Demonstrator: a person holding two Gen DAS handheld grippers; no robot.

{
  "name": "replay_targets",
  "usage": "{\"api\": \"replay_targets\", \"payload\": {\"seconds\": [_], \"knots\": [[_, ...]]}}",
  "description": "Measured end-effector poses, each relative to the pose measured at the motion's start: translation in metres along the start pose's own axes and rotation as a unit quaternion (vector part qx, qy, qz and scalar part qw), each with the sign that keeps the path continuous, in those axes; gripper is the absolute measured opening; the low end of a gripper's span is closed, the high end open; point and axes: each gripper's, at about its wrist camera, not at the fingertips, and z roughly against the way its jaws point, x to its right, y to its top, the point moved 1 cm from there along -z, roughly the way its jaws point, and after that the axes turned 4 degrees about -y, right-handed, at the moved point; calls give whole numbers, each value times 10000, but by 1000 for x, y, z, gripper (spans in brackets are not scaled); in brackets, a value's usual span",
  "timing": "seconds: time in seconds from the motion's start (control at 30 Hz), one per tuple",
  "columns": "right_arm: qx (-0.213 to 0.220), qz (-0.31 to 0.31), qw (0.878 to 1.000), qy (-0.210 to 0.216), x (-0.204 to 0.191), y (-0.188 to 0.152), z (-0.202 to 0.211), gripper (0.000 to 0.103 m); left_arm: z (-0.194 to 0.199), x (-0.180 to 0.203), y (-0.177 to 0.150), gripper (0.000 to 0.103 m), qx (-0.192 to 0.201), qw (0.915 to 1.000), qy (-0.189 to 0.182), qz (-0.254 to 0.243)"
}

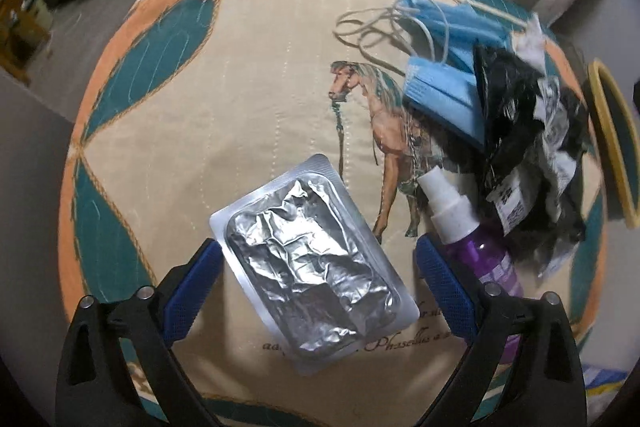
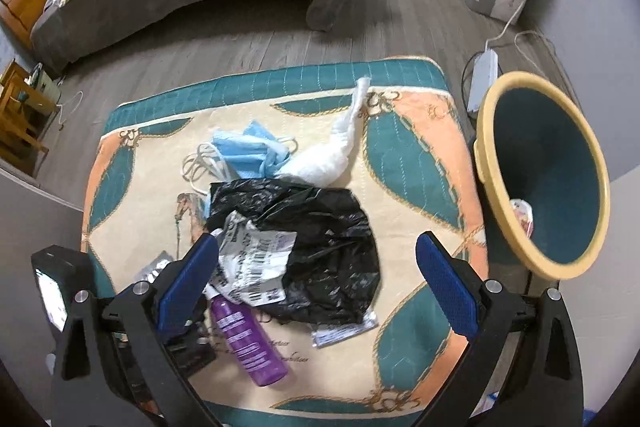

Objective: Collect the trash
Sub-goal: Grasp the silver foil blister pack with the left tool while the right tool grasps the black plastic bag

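You are holding your left gripper [image 1: 318, 269] wide over the foil pack [image 1: 310, 263], which is lying flat on the mat [image 1: 224, 99] between the two blue pads, touching neither as far as the view shows. Taking the black bag [image 2: 316, 227] as your landmark: it is sitting crumpled near the middle of the mat, with a white barcode label [image 2: 256, 259] lying on its near left side. The purple bottle [image 2: 248, 339] is lying on its side just in front of the bag, its white pump end tucked under the label's edge; in the left view the bottle [image 1: 476, 239] is lying just beside your right-hand pad. The blue masks [image 2: 250, 153] are lying just behind the bag on its far left, their white loops trailing further left, and a white tissue [image 2: 336, 155] is lying just behind the bag to the right of the masks. A small clear packet [image 2: 344, 331] is poking out from under the bag's near edge. Your right gripper [image 2: 318, 283] is hovering wide above the bag's near side, gripping nothing. The bin [image 2: 544, 171] is standing well to the right of the bag, just off the mat's edge, with one piece of trash [image 2: 522, 213] already lying inside it.
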Motion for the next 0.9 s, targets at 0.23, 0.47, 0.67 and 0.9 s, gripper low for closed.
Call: {"api": "replay_targets", "payload": {"seconds": [0.23,0.47,0.67,0.9], "knots": [[-151,159,9998,3,-12,-8,1,97,4,10,1,72,103,9991,102,-410],[-88,309,9995,-46,-15,-10,6,97,53,3,20,69,695,9968,38,-386],[-181,271,9995,39,-18,-16,6,97,110,10,37,69,1236,9887,-38,-844],[-225,576,9981,-64,-32,-19,-1,97,131,12,38,69,1611,9809,30,-1090]]}}
